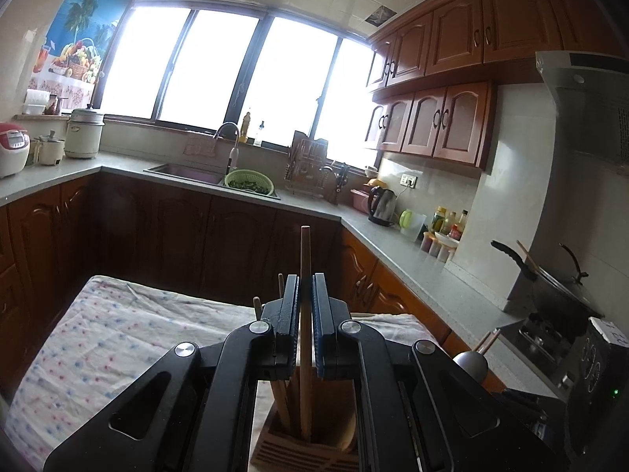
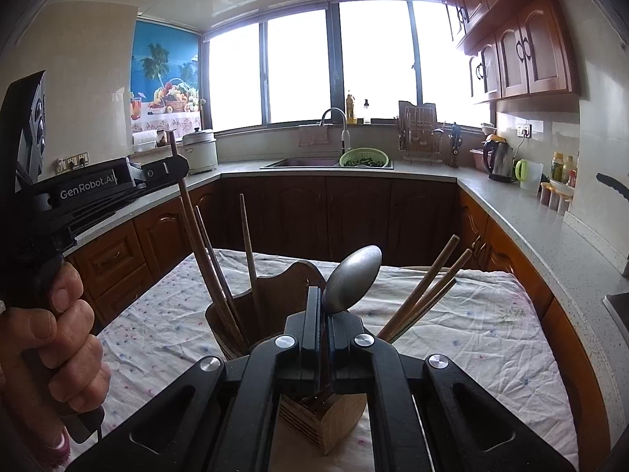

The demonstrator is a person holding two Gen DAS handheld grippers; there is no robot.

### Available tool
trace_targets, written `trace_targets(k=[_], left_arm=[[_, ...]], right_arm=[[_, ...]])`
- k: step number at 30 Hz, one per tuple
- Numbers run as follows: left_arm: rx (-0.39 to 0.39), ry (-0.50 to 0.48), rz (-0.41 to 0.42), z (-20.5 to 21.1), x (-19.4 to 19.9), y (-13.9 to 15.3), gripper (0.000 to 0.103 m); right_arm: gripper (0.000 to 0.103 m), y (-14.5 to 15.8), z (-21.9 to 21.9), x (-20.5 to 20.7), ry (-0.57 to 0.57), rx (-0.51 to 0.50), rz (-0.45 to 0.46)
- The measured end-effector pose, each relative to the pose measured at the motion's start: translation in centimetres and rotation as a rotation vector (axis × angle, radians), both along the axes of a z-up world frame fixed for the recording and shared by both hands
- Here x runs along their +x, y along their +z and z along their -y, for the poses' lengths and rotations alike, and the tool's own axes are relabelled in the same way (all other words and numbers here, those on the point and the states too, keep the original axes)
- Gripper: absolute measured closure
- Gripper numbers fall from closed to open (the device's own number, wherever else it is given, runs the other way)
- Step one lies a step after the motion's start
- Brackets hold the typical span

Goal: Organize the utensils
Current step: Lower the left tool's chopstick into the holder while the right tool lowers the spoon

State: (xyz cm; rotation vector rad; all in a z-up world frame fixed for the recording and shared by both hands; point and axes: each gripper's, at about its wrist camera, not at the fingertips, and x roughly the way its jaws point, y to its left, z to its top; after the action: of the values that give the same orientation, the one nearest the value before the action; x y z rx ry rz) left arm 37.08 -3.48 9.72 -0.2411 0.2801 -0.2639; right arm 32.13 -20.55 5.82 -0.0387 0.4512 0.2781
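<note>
My left gripper (image 1: 305, 281) is shut on a wooden chopstick (image 1: 305, 247), held upright with its lower end inside a wooden utensil holder (image 1: 314, 448). The same gripper shows from the side in the right wrist view (image 2: 173, 165), gripping that chopstick (image 2: 188, 204). My right gripper (image 2: 323, 295) is shut on the handle of a metal spoon (image 2: 354, 279), bowl up, above the wooden holder (image 2: 326, 417). Other chopsticks (image 2: 428, 291) lean in the holder's compartments. The spoon also shows in the left wrist view (image 1: 470, 365).
The holder stands on a table with a white dotted cloth (image 2: 452, 334). Counters run around the room with a sink (image 2: 298, 163), green colander (image 2: 363, 157), kettle (image 2: 498, 159), rice cookers (image 1: 11, 147), and a wok on the stove (image 1: 550, 275).
</note>
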Motion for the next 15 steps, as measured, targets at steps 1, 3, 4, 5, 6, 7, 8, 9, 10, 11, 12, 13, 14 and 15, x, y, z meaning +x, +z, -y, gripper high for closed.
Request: trace_targets(k=[1,3,4,5,6,7,8,9,10,11,12,13,14,15], left_arm=[[0.006,-0.003,-0.007,0.0,0.1,-0.4,0.098],[0.009,-0.012,-0.026,0.0,0.2,-1.1,0.098],[0.009,-0.014,-0.036,-0.1,0.3,-1.5,0.098],[0.009,-0.018,-0.046,-0.2,0.4,-1.8,0.098],[0.009,-0.022,-0.055,-0.2,0.5,-2.2,0.098],[0.010,-0.026,-0.063,-0.2,0.5,-2.5,0.098],[0.013,-0.032,-0.069,-0.2,0.6,-2.8,0.098],[0.017,-0.034,-0.071,-0.2,0.5,-3.0,0.098],[0.023,-0.030,-0.062,-0.3,0.3,-3.0,0.098],[0.026,-0.036,-0.058,-0.3,0.2,-3.0,0.098],[0.027,-0.041,-0.059,-0.3,0.2,-2.9,0.098],[0.030,-0.048,-0.060,-0.3,0.2,-2.9,0.098],[0.036,-0.056,-0.058,-0.3,0.1,-2.9,0.098],[0.044,-0.064,-0.055,-0.3,0.1,-2.8,0.097]], right_arm=[[0.101,-0.2,0.0,0.2,0.001,0.002,-0.011],[0.100,-0.6,0.2,0.3,0.002,0.010,-0.030],[0.100,-0.7,0.2,0.4,0.002,0.014,-0.037],[0.100,-0.9,0.3,0.5,0.002,0.017,-0.044],[0.100,-1.0,0.3,0.6,0.003,0.021,-0.052],[0.100,-1.2,0.3,0.7,0.004,0.026,-0.060],[0.100,-1.4,0.3,0.8,0.006,0.032,-0.068],[0.100,-1.5,0.4,0.9,0.007,0.038,-0.077],[0.100,-1.8,0.4,1.1,0.008,0.044,-0.085],[0.100,-2.0,0.5,1.2,0.008,0.051,-0.092],[0.100,-2.2,0.6,1.3,0.006,0.057,-0.100],[0.100,-2.4,0.8,1.4,0.004,0.065,-0.110],[0.100,-2.6,1.0,1.5,0.000,0.076,-0.113],[0.100,-2.6,1.2,1.5,-0.002,0.087,-0.114]])
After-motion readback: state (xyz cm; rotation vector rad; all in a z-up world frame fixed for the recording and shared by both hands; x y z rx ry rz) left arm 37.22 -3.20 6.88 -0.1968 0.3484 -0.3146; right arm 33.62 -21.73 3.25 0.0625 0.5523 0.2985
